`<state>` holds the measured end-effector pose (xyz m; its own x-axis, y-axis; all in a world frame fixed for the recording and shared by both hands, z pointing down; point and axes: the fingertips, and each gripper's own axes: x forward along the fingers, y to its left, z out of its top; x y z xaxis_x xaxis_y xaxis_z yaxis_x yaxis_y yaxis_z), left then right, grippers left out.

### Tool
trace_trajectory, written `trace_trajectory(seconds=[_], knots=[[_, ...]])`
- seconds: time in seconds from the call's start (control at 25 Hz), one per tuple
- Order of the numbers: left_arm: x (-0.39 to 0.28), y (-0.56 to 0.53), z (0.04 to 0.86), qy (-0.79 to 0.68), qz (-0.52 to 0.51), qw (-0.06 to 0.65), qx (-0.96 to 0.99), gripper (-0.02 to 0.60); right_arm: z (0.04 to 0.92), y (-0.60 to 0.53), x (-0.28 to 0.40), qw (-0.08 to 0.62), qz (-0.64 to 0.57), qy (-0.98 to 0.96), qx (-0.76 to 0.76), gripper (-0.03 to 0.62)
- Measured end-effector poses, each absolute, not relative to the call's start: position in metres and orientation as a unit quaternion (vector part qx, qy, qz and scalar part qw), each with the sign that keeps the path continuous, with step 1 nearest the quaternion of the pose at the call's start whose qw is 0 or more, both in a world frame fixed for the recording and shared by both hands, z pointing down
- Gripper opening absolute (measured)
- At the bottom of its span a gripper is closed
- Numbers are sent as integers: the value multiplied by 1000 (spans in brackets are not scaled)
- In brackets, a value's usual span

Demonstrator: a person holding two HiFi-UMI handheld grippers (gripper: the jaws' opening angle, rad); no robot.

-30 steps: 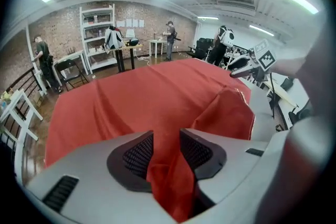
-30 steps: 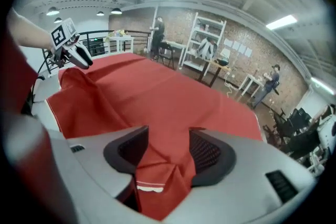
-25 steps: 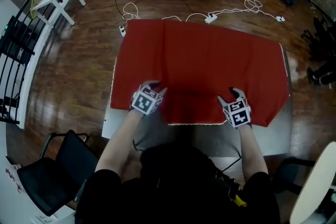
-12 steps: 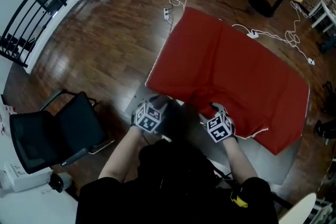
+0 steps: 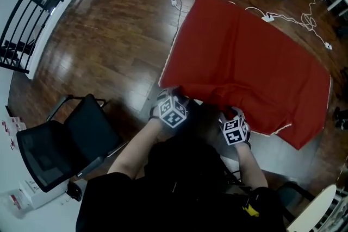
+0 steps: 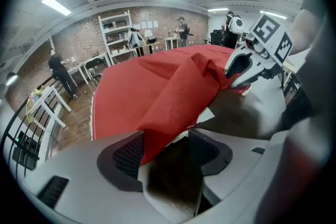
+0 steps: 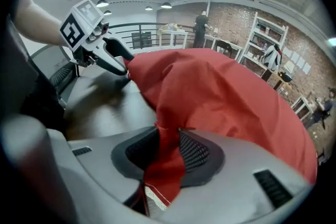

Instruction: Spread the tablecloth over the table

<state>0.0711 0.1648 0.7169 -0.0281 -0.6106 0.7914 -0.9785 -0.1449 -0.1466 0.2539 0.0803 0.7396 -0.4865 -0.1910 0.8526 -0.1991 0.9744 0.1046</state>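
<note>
The grey desk (image 5: pixel 274 156) carries a red tablecloth (image 5: pixel 244 57) that covers most of its top and hangs over the far and left edges. A bare strip shows along the near edge, where the cloth's hem lies rumpled toward the near-left corner.

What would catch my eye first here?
The big red tablecloth draped across the grey table, at the head view's centre. At its near edge, the right gripper, whose jaws have just been closing, pinches the cloth, while the left gripper, just opening, has cloth loose between its jaws.
</note>
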Motion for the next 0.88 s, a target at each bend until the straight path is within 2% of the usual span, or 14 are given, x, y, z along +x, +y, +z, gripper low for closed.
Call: trace_trajectory(seconds=[0.04, 0.08, 0.12, 0.16, 0.24, 0.48, 0.6, 0.76, 0.88], knots=[[68, 163, 722, -598, 388, 250, 655, 229, 739, 78, 256, 492, 11, -862, 118, 96], [66, 161, 725, -591, 390, 258, 657, 200, 736, 76, 257, 489, 20, -864, 120, 65], [63, 159, 725, -587, 387, 263, 661, 143, 732, 74, 259, 485, 32, -866, 118, 40], [62, 158, 722, -581, 383, 266, 667, 84, 728, 73, 262, 482, 45, -868, 112, 34], [64, 159, 713, -563, 377, 270, 684, 9, 718, 75, 271, 477, 71, -872, 86, 27], [60, 177, 674, -499, 345, 316, 729, 6, 674, 110, 303, 463, 145, -872, -71, 21], [54, 184, 659, -422, 372, 322, 762, 6, 648, 123, 307, 439, 163, -872, -139, 18], [47, 179, 645, -303, 438, 310, 787, 6, 625, 87, 291, 407, 145, -896, -100, 18], [35, 143, 642, -277, 493, 270, 779, 8, 625, 39, 278, 402, 108, -909, -18, 18]])
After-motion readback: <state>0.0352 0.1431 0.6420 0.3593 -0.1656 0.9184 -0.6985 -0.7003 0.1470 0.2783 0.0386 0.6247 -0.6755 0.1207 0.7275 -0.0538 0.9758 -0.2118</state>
